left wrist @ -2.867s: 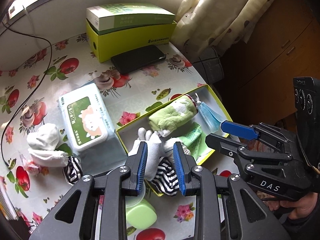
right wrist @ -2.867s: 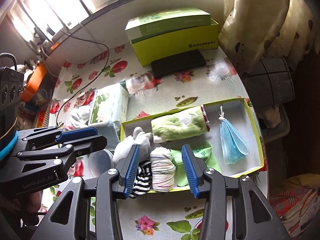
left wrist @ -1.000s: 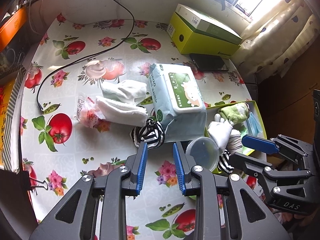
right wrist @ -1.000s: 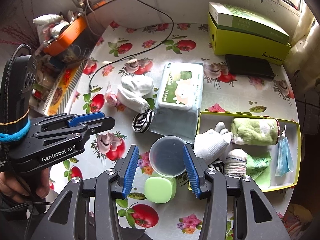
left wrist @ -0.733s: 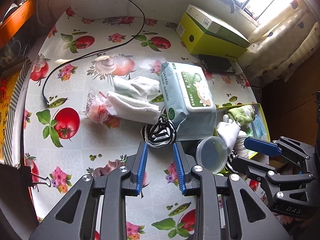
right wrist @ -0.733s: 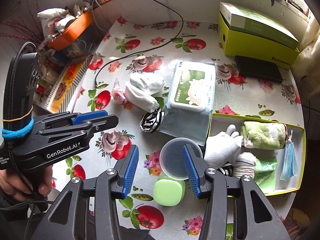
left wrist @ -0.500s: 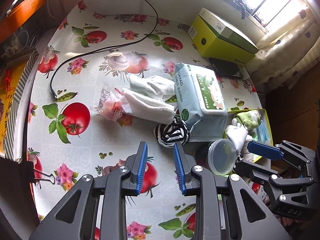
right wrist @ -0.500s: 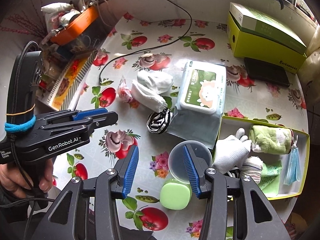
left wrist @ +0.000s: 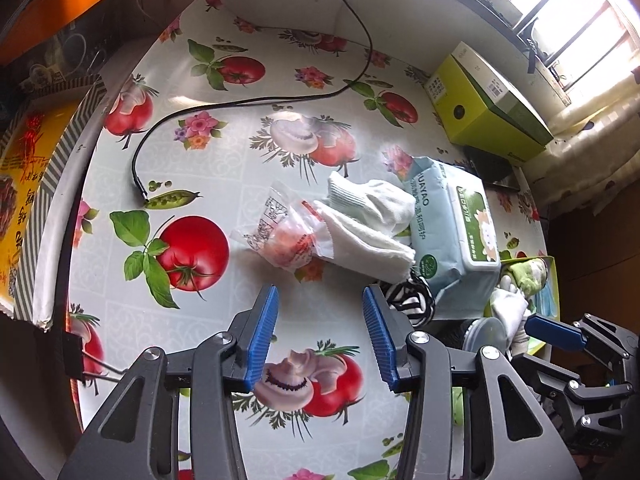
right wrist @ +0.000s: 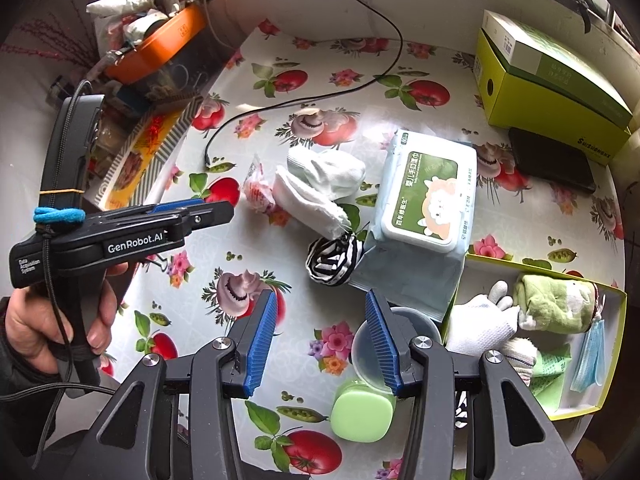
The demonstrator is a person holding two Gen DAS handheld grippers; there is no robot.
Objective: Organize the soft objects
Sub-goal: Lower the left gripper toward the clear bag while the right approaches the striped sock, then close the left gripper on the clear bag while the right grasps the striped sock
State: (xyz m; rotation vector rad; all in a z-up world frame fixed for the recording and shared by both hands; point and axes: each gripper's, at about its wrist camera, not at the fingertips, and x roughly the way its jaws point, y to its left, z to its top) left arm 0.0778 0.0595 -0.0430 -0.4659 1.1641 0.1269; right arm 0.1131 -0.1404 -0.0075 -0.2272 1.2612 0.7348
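Hovering left gripper [left wrist: 320,336] (jaws apart) faces the striped sock [left wrist: 412,304].

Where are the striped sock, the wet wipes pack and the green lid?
striped sock [right wrist: 334,260], right wrist view, middle of the bundle.
wet wipes pack [right wrist: 430,200], right wrist view, its printed lid.
green lid [right wrist: 362,416], right wrist view, top face.

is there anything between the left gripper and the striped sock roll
Nothing visible: the open left gripper hangs above bare tablecloth, and the striped sock roll lies just beyond its right fingertip, against the wipes pack.
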